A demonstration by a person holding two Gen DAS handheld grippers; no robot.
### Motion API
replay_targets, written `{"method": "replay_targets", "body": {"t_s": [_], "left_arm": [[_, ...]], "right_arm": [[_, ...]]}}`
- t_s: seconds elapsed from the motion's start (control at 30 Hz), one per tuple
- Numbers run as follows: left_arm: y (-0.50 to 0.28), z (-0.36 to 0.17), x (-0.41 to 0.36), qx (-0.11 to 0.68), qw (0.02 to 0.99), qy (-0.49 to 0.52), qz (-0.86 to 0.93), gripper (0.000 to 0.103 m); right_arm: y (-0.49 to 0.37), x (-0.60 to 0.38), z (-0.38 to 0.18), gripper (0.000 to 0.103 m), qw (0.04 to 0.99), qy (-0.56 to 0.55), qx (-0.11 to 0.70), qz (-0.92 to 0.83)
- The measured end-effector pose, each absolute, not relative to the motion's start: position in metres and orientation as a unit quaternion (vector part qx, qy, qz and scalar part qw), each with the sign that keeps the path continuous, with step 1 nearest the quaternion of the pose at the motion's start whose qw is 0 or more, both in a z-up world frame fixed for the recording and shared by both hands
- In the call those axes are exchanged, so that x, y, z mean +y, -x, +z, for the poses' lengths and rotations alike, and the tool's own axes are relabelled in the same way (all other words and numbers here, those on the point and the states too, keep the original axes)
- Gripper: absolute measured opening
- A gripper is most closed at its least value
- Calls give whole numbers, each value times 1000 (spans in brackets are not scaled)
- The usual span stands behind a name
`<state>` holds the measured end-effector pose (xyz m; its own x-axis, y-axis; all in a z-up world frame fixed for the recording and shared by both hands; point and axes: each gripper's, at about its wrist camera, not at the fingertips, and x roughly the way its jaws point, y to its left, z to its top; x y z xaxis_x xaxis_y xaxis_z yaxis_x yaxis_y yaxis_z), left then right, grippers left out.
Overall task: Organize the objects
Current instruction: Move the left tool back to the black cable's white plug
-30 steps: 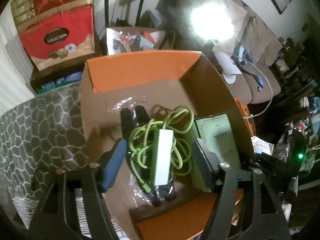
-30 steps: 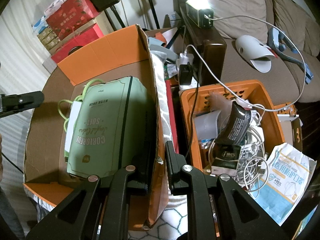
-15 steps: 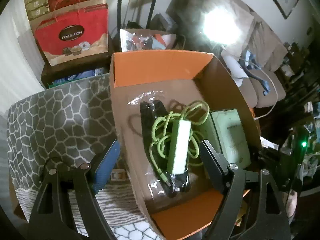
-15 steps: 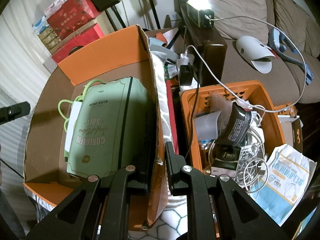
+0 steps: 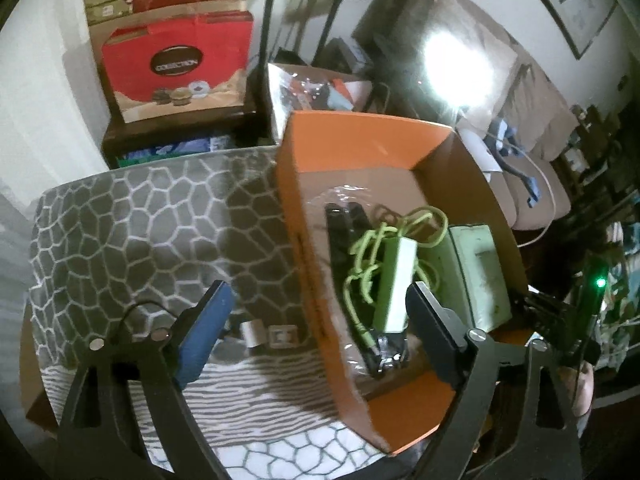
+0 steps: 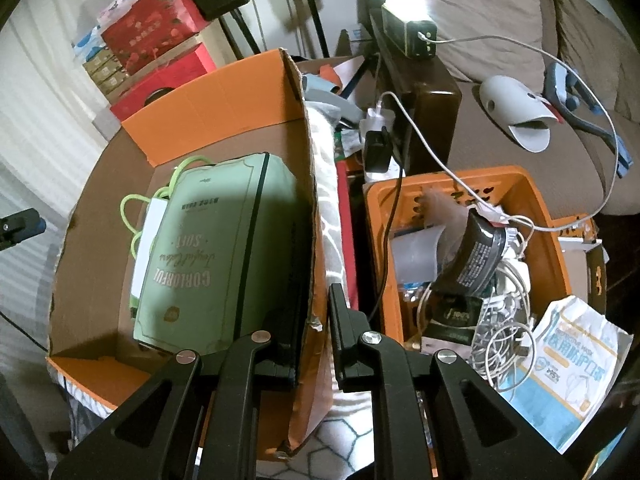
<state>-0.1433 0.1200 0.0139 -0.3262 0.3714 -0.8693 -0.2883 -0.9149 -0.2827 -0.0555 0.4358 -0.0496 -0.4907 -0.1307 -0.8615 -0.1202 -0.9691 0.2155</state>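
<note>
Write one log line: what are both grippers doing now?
left gripper: open, straddling cardboard box wall | right gripper: shut on box wall

In the right wrist view a box (image 6: 224,120) fills the left half of the frame; a notebook (image 6: 216,252) lies in it at the right, with a coiled cable (image 6: 136,208) at its left. A crate (image 6: 552,240) of cables sits right of the box, a sofa (image 6: 500,40) at upper right.

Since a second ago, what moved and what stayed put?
The left gripper drew back and to the left, out of the cardboard box, toward the patterned cloth; it stayed open and empty. The right gripper stayed clamped on the box wall. The green cable and green notebook stayed inside.
</note>
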Motion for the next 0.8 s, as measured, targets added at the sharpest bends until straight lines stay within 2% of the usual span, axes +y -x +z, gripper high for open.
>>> {"method": "replay_targets", "body": {"t_s": [0.33, 0.8], "left_arm": [[143, 3, 75, -51, 174, 548, 816, 91], [135, -39, 6, -73, 144, 574, 802, 93]], "right_arm": [[54, 443, -51, 13, 19, -501, -142, -853], [54, 442, -51, 13, 24, -501, -142, -853]]}}
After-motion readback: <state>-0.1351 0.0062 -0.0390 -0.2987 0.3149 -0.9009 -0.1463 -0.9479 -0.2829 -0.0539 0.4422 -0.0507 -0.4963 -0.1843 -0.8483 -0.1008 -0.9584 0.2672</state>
